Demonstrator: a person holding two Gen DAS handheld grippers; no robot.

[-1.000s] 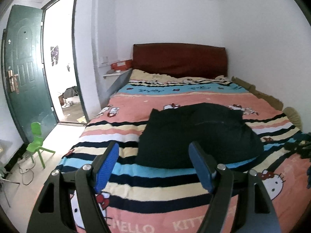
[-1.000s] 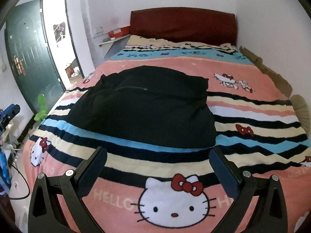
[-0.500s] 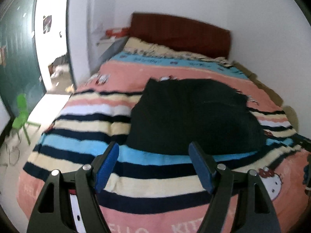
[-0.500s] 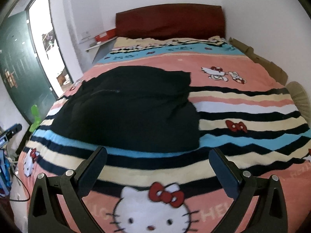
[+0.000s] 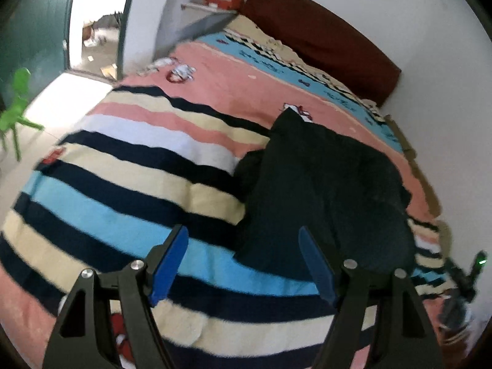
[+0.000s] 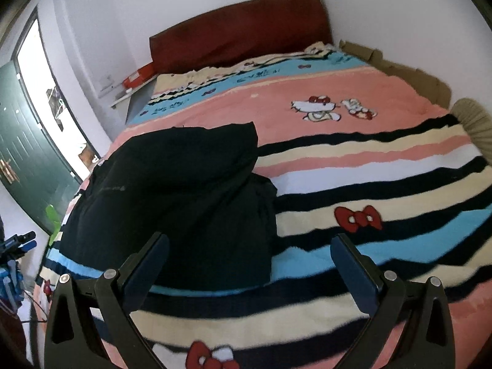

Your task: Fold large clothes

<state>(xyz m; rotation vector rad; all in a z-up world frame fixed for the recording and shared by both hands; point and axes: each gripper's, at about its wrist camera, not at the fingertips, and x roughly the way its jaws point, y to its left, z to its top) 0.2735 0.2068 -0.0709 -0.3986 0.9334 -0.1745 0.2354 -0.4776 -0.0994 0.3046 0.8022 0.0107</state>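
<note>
A large black garment (image 5: 332,190) lies folded in a rough rectangle on the striped Hello Kitty blanket (image 5: 123,166) of the bed. In the right wrist view the garment (image 6: 172,203) fills the left middle. My left gripper (image 5: 243,264) is open and empty, hovering over the blanket at the garment's near left corner. My right gripper (image 6: 249,264) is open and empty, hovering above the garment's near right corner. Neither touches the cloth.
A dark red headboard (image 6: 240,30) stands against the white wall. A green door (image 6: 24,166) and open doorway are on the left, with a small green chair (image 5: 15,104) on the floor. Cardboard (image 6: 399,64) lines the bed's right side.
Both grippers have moved closer to the bed and tilted. The left view has swung toward the garment's left side, the right view toward its right side. The garment has not moved.
</note>
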